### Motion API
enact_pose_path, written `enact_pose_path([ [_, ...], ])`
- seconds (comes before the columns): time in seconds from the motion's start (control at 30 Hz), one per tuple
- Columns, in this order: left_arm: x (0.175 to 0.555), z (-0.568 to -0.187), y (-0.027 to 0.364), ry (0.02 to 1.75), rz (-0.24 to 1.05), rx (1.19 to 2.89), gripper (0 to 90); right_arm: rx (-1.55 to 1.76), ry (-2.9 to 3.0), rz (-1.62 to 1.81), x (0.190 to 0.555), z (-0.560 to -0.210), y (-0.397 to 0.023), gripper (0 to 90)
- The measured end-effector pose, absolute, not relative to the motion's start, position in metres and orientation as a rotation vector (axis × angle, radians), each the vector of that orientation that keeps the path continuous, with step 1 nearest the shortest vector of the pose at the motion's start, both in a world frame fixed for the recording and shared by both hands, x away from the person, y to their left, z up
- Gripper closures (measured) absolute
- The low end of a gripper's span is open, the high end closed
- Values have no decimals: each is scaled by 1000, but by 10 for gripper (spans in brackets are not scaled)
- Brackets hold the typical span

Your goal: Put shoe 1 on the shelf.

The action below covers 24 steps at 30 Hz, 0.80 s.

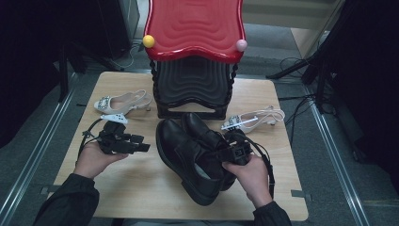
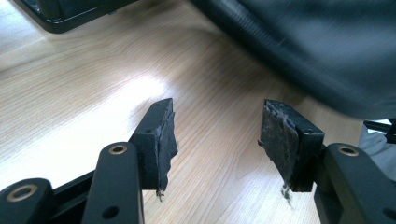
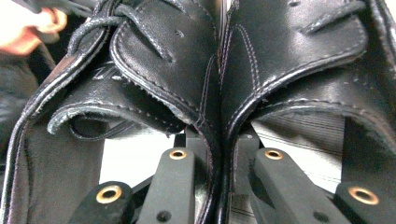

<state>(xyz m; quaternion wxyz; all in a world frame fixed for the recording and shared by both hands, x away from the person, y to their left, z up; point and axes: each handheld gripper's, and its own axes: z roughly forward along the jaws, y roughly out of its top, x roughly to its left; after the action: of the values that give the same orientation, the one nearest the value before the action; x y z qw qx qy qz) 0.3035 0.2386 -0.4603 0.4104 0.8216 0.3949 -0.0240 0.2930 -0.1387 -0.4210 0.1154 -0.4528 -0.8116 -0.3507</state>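
We could not see the right tool's (image 3: 219, 154) pads, buried between the two black boots' (image 1: 197, 155) inner collars. The boots ran off the right gripper view's edges. A blurred dark boot (image 2: 322, 51) crossed the far right of the left gripper view.

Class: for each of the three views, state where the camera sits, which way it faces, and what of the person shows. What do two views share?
High view: above the table, looking forward and down; both hands, sleeves.
Left gripper view: on the left gripper, facing tabletop; open jaws.
Right gripper view: on the right gripper, facing the boots; jaws pinching both collars.
Shared: boots.
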Motion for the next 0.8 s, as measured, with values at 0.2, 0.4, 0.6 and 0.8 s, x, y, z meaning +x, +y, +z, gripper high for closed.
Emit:
enact_pose_path([
  [0.2, 304, -461, 239, 991, -60, 2072, 449, -1302, -2369, -1087, 295, -396, -139, 832],
  [0.4, 304, -461, 237, 992, -63, 2066, 449, -1301, -2376, -1141, 304, -368, -143, 831],
  [0.6, 304, -463, 236, 989, -67, 2071, 449, -1366, -2323, -1193, 326, -351, -149, 832],
  [0.8, 305, -463, 233, 980, -75, 2078, 449, -1446, -2283, -1266, 351, -341, -144, 832],
])
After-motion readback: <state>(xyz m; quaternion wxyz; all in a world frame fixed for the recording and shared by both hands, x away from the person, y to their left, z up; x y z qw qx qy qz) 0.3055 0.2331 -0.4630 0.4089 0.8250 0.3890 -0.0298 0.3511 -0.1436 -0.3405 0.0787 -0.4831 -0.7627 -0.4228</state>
